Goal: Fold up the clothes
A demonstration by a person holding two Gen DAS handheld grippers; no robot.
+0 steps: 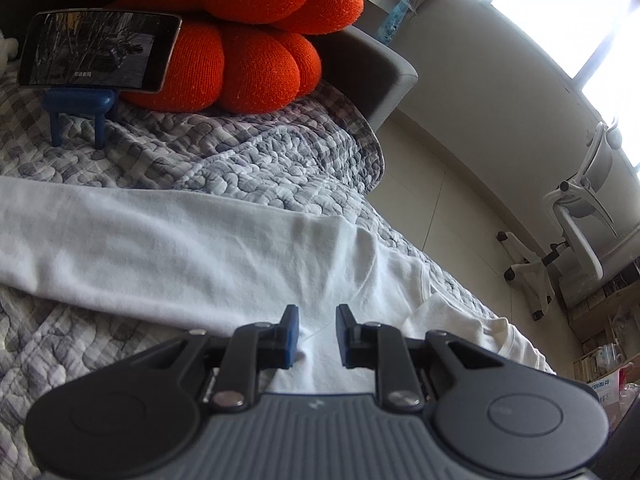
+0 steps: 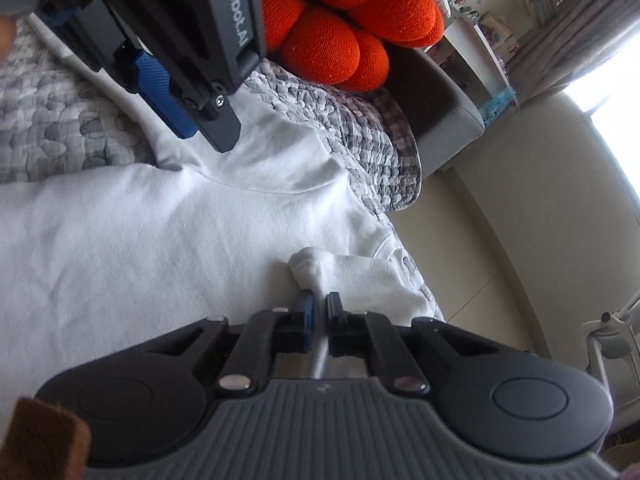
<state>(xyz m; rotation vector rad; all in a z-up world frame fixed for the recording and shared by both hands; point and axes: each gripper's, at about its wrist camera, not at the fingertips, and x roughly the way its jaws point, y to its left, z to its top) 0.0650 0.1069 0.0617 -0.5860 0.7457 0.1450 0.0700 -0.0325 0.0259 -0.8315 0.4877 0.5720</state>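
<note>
Pinching a bunched fold of white cloth, the right gripper (image 2: 317,308) sits at the lower middle of its own view, its blue pads drawn almost together with the fabric caught between them. The fold belongs to a white long-sleeved top (image 2: 132,240) spread flat across the bed, filling the left and middle of that frame. The left gripper (image 1: 317,320) stands with a narrow gap between its fingers, low over the same white top (image 1: 168,240); nothing sits between the pads, and whether the tips touch the cloth cannot be told. In the right wrist view the left gripper (image 2: 188,92) reaches in from the upper left, above the garment near its neckline.

Under the garment lies a grey and white checked quilt (image 1: 224,152), puckered and rumpled, whose edge curves off at the right of the bed. At the upper left of the left wrist view a phone (image 1: 100,50) rests sideways on a small blue stand (image 1: 80,104), its screen lit. Just behind it is an orange knot-shaped cushion (image 1: 240,32), leaning on a grey upholstered bed end (image 1: 384,76). Beyond the bed, a pale floor (image 1: 460,216) runs to a cream wall under bright windows (image 1: 560,12), and a white office chair (image 1: 576,216) stands at the right edge.
</note>
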